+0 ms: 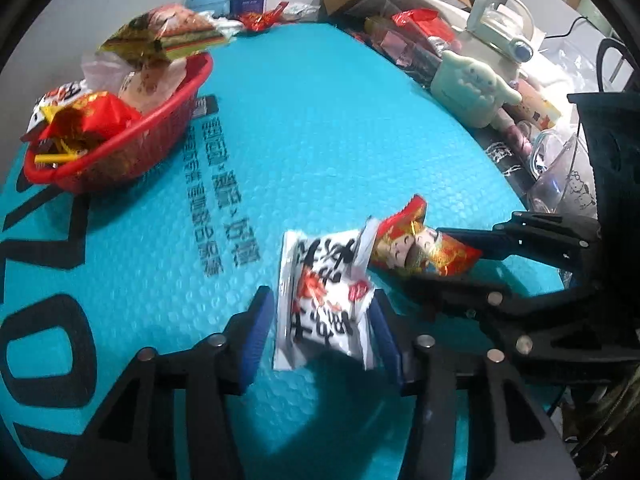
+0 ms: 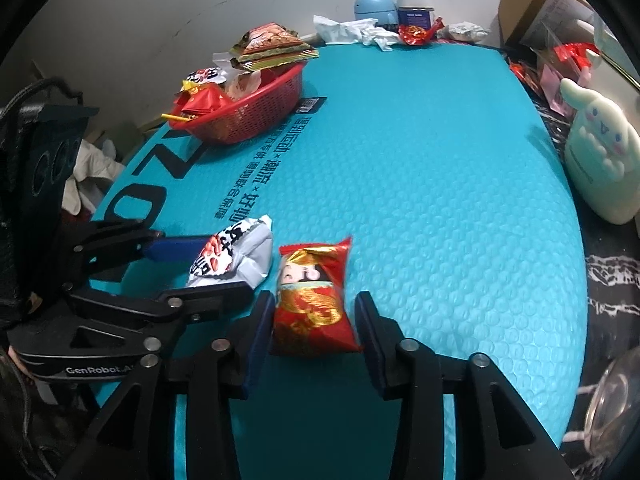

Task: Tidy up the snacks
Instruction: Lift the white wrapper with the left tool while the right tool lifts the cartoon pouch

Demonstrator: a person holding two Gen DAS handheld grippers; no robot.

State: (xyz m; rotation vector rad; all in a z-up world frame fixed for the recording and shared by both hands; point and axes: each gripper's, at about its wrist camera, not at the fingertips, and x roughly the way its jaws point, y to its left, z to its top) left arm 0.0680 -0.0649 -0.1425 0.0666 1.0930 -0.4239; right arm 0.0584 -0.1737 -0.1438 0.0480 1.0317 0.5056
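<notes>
A white snack packet (image 1: pixel 324 304) with black and red print sits between the fingers of my left gripper (image 1: pixel 324 322). A gap shows at the left pad and the jaws stand apart, so it is open. A red and gold packet (image 2: pixel 314 304) lies between the fingers of my right gripper (image 2: pixel 314 320), with a narrow gap at the right pad; that one is open too. Both packets are low over the teal mat (image 2: pixel 440 200), side by side. The red basket (image 1: pixel 120 136) piled with snacks stands far left.
The right gripper (image 1: pixel 432 264) and red packet (image 1: pixel 416 248) show beside the left one. A pale green plush-shaped case (image 2: pixel 600 160), glassware, boxes and wrappers crowd the right edge. A blue gadget (image 2: pixel 374 4) and jar stand at the back.
</notes>
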